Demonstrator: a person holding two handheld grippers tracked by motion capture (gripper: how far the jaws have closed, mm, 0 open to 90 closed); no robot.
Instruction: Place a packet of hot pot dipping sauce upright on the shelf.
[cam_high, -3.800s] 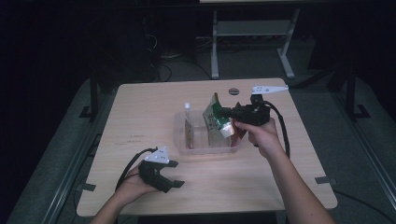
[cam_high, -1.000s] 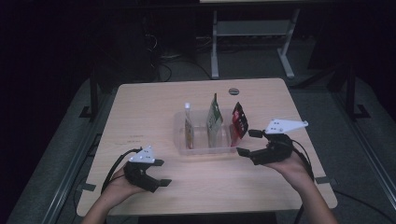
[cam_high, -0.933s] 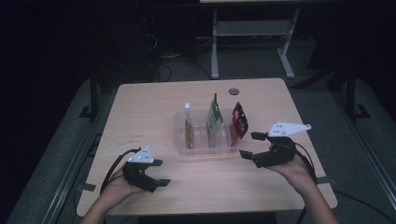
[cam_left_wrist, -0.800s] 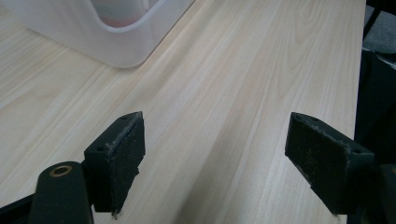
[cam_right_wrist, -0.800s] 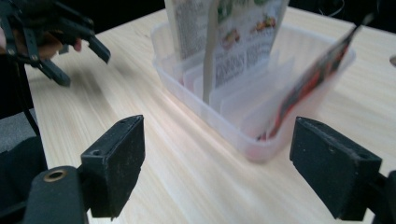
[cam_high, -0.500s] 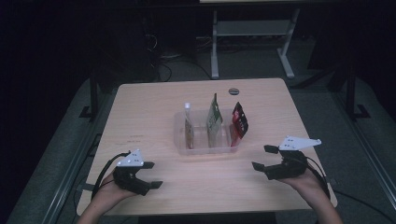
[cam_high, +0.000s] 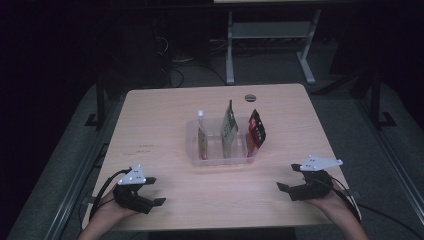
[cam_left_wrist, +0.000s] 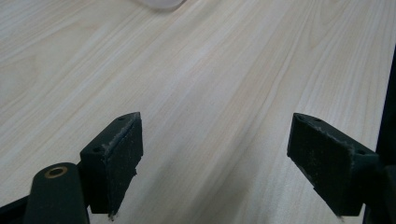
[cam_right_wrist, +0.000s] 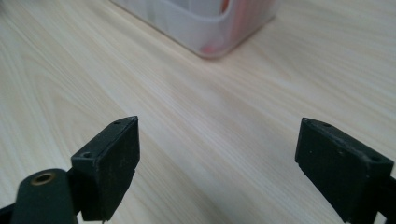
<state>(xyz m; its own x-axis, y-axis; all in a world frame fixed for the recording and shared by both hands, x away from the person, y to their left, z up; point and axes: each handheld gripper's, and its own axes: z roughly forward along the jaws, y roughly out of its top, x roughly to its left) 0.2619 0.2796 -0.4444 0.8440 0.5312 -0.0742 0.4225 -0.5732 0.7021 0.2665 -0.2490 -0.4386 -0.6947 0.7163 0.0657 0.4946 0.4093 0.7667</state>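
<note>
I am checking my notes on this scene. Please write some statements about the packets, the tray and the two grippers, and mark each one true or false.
1. Three packets stand in the clear tray. True.
2. The red packet is at the left end of the tray. False: it is at the right end; the green packet stands in the middle.
3. The right gripper holds a packet. False: its jaws are open and hold nothing.
4. The left gripper is open above the table. True.
5. The tray lies between the two grippers and farther from the person. True.
</note>
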